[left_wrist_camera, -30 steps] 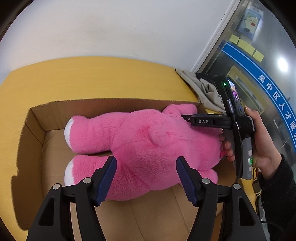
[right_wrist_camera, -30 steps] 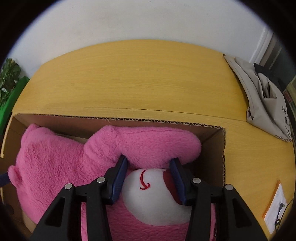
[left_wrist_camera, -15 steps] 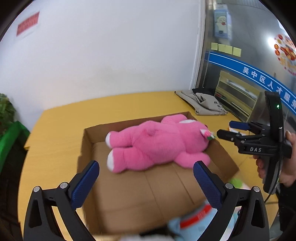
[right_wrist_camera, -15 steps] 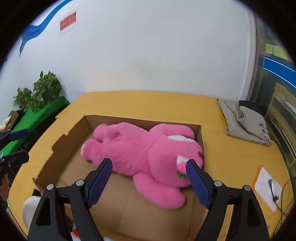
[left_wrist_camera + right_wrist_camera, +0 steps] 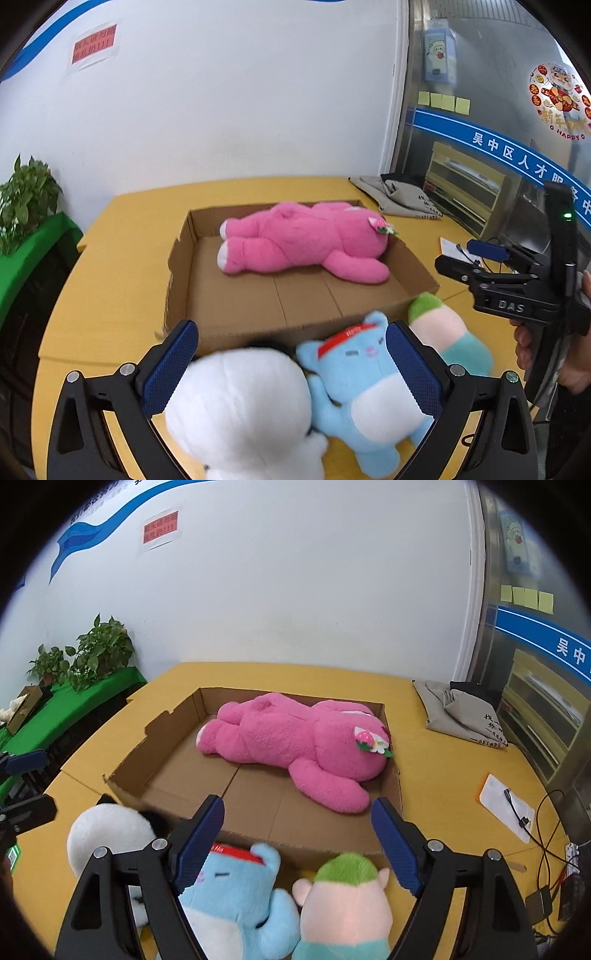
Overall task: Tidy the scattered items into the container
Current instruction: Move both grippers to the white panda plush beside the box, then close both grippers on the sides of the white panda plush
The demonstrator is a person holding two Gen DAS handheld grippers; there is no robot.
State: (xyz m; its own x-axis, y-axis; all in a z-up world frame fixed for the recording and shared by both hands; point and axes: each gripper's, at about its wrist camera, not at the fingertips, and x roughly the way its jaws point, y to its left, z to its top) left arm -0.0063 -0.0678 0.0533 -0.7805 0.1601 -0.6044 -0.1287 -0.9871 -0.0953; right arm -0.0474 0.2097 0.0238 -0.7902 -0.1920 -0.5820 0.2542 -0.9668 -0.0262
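Note:
A big pink plush bear (image 5: 303,240) (image 5: 295,746) lies in the open cardboard box (image 5: 236,295) (image 5: 155,775) on the yellow table. In front of the box lie a white plush (image 5: 240,410) (image 5: 107,834), a blue plush with a red headband (image 5: 362,380) (image 5: 236,893) and a peach plush with green hair (image 5: 443,332) (image 5: 347,897). My left gripper (image 5: 291,365) is open and empty above the white and blue plushes. My right gripper (image 5: 295,845) is open and empty above the blue and peach plushes; it also shows at the right of the left wrist view (image 5: 480,266).
A grey cloth bag (image 5: 458,712) (image 5: 399,199) lies at the table's far right. A white card with a cable (image 5: 506,805) lies right of the box. Potted plants on a green bench (image 5: 85,657) stand left of the table.
Both grippers let go of the pink bear, opened wide and pulled back and up from the box. The three loose plushes have come into view below them.

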